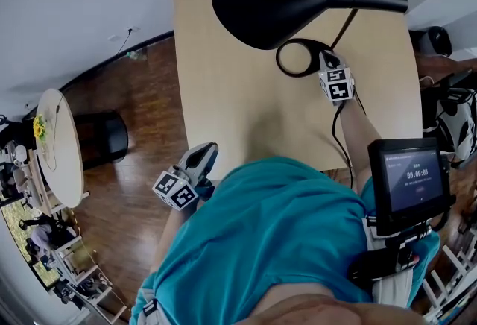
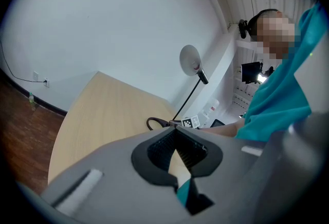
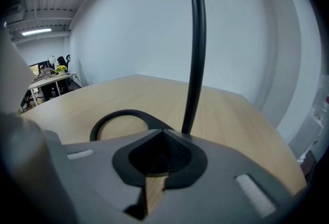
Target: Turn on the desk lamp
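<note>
A black desk lamp [image 1: 298, 7] stands on the pale wooden table [image 1: 238, 122], and the right gripper [image 1: 326, 59], jaws together and empty, sits at its ring base [image 1: 287, 68], likely seeking a switch to press next, while the left gripper [image 1: 208, 150] idles closed near the table's edge.

The only readable figures stand on the small dark screen [image 1: 411, 180] at the lower right of the head view: a timer that appears to read 00:00:00, though the digits are small. The line of fine print above it is too small to read. The cubes on the left gripper [image 1: 206, 152] and the right gripper [image 1: 326, 57] carry black-and-white square markers, which are patterns, not letters.
</note>
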`<state>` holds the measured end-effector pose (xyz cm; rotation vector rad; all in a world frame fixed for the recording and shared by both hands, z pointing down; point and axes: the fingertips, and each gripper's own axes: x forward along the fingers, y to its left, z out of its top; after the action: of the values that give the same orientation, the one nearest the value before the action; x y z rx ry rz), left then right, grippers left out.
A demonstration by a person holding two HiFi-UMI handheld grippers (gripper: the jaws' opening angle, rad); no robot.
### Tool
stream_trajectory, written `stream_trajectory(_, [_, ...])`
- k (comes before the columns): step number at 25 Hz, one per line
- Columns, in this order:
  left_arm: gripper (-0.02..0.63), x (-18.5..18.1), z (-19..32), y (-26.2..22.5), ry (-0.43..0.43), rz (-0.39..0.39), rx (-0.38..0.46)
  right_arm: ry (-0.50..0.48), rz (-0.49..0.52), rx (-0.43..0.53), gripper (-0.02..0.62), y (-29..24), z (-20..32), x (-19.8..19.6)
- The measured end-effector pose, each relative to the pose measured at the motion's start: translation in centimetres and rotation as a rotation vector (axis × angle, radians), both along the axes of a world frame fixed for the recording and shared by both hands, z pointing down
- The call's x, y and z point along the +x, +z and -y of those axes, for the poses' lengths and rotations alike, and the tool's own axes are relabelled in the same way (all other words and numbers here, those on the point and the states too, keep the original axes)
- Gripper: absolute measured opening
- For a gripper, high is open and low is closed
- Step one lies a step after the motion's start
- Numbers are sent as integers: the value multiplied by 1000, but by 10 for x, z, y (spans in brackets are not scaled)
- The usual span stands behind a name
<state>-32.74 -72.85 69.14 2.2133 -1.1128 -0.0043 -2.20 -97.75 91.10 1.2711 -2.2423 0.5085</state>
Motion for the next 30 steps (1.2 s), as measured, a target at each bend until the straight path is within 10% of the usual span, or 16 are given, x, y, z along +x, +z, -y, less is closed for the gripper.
stream_trajectory(30, [0,-2,-12,5,-2,13,0,16,-54,-30,3,16,3,0])
